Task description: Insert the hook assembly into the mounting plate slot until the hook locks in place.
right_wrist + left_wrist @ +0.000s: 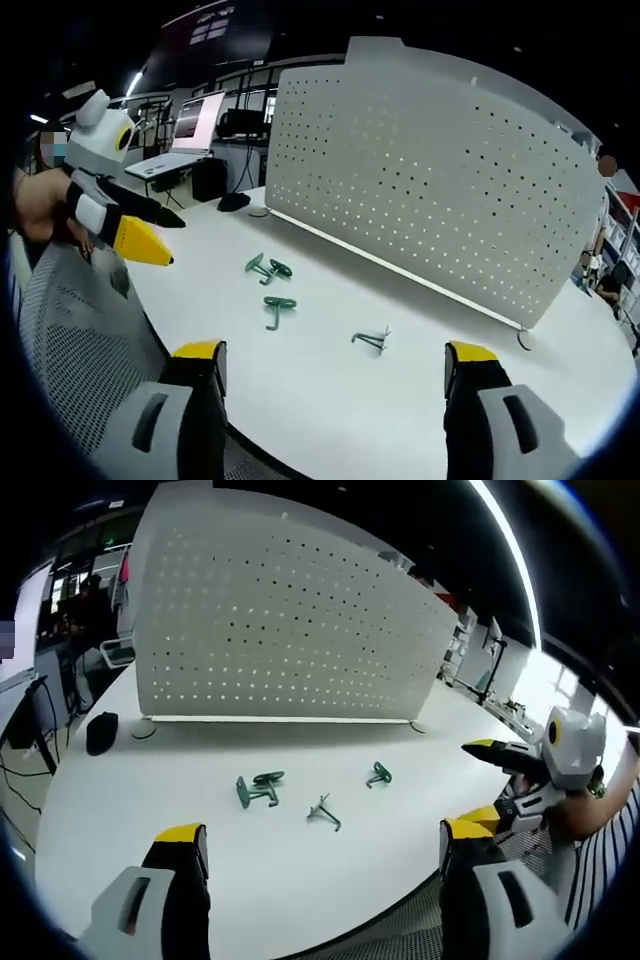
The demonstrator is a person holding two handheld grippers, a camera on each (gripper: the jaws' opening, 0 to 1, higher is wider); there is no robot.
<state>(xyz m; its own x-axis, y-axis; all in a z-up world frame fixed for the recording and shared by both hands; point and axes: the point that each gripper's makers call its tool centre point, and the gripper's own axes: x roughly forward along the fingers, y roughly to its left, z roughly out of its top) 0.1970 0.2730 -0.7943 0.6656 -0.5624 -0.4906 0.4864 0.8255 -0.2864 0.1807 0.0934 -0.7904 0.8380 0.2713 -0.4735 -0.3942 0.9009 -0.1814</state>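
Observation:
A white perforated mounting plate [290, 620] stands upright along the far side of the white table [130, 810]. In front of it several green hook assemblies lie loose: a close pair [258, 788], one nearer me [323, 812] and one to the right [379, 774]. My left gripper [322, 832] is open and empty, held back from the hooks. In the right gripper view the plate [430, 170] rises behind the hooks [266, 267] [279, 308] [371, 340]. My right gripper [335, 352] is open with nothing between its jaws. Each gripper also enters the other's view, the right gripper [480, 780] and the left gripper [160, 235].
A black pouch-like object [101, 732] and a cable lie at the plate's left end. A grey mesh chair [80, 330] stands at the table's curved near edge. A laptop [185, 150] and desks sit behind, and a person's arm holds the left gripper.

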